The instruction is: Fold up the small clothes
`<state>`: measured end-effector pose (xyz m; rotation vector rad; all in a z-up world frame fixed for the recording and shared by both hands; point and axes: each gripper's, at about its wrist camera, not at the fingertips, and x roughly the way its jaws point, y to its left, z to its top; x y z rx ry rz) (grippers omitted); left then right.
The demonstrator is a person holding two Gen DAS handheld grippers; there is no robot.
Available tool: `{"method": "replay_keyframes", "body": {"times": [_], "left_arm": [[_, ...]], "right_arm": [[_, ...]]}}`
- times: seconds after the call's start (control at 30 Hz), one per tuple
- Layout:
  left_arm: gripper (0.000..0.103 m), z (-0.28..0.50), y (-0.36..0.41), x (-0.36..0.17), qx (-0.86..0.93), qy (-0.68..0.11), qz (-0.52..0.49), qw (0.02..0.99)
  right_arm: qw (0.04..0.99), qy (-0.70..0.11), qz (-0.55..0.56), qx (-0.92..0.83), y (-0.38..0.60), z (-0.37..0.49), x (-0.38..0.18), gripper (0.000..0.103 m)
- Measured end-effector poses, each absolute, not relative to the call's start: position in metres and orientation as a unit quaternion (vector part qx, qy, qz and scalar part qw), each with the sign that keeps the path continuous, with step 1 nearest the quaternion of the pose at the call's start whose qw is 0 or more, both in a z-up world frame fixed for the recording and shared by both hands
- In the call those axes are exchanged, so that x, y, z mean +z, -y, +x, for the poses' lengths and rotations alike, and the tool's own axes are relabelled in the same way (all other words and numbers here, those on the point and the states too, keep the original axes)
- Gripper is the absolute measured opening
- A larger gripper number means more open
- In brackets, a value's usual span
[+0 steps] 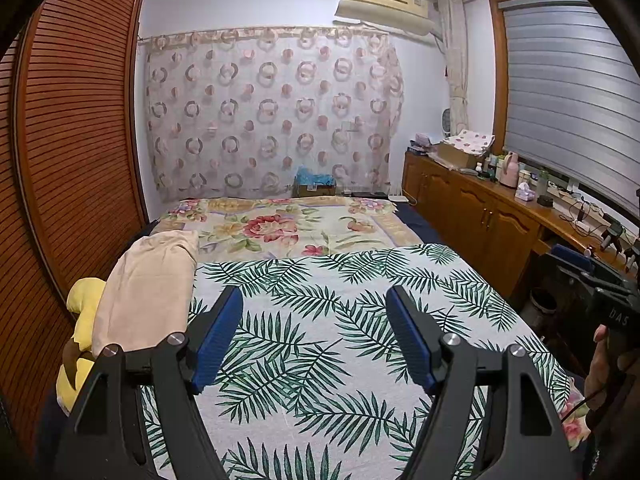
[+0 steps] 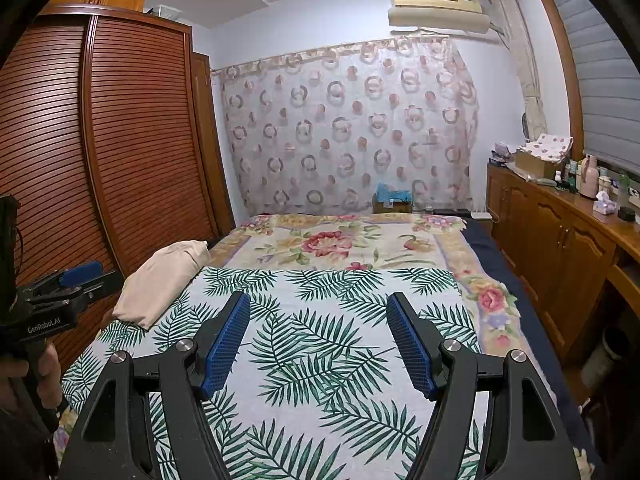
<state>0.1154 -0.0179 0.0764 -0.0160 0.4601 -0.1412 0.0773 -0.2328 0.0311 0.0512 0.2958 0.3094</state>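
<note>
A beige garment [image 1: 148, 296] lies in a loose heap at the left side of the bed, on the edge of the palm-leaf cloth [image 1: 340, 344]; the right wrist view shows the beige garment [image 2: 160, 280] too. My left gripper [image 1: 314, 300] hovers open over the palm-leaf cloth, right of the garment, nothing between its blue pads. My right gripper [image 2: 318, 306] also stands open above the palm-leaf cloth [image 2: 320, 360], empty. Each gripper appears at the edge of the other's view, held by a hand [image 2: 36, 372].
A floral bedspread [image 1: 288, 228] covers the far half of the bed. A yellow plush toy [image 1: 82, 320] sits left of the garment by the louvred wardrobe [image 1: 72, 140]. A wooden cabinet [image 1: 480, 208] crowded with bottles and boxes runs along the right wall.
</note>
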Motion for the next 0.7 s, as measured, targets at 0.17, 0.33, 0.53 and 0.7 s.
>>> {"method": "replay_keyframes", "body": {"times": [0.17, 0.33, 0.53, 0.7], "left_arm": [[0.075, 0.1152, 0.0181, 0.0763, -0.07, -0.227, -0.008, 0.971], [0.075, 0.1151, 0.0181, 0.0758, -0.07, -0.228, -0.008, 0.971], [0.075, 0.1151, 0.0177, 0.0755, -0.07, -0.228, -0.008, 0.971], [0.075, 0.1151, 0.0176, 0.0749, -0.07, -0.227, -0.008, 0.971]], "right_arm": [[0.977, -0.145, 0.027, 0.152, 0.2341, 0.0771, 0.0308, 0.073], [0.977, -0.145, 0.028, 0.152, 0.2337, 0.0777, 0.0306, 0.073], [0.977, -0.145, 0.028, 0.152, 0.2336, 0.0774, 0.0302, 0.073], [0.977, -0.145, 0.028, 0.152, 0.2336, 0.0772, 0.0302, 0.073]]}}
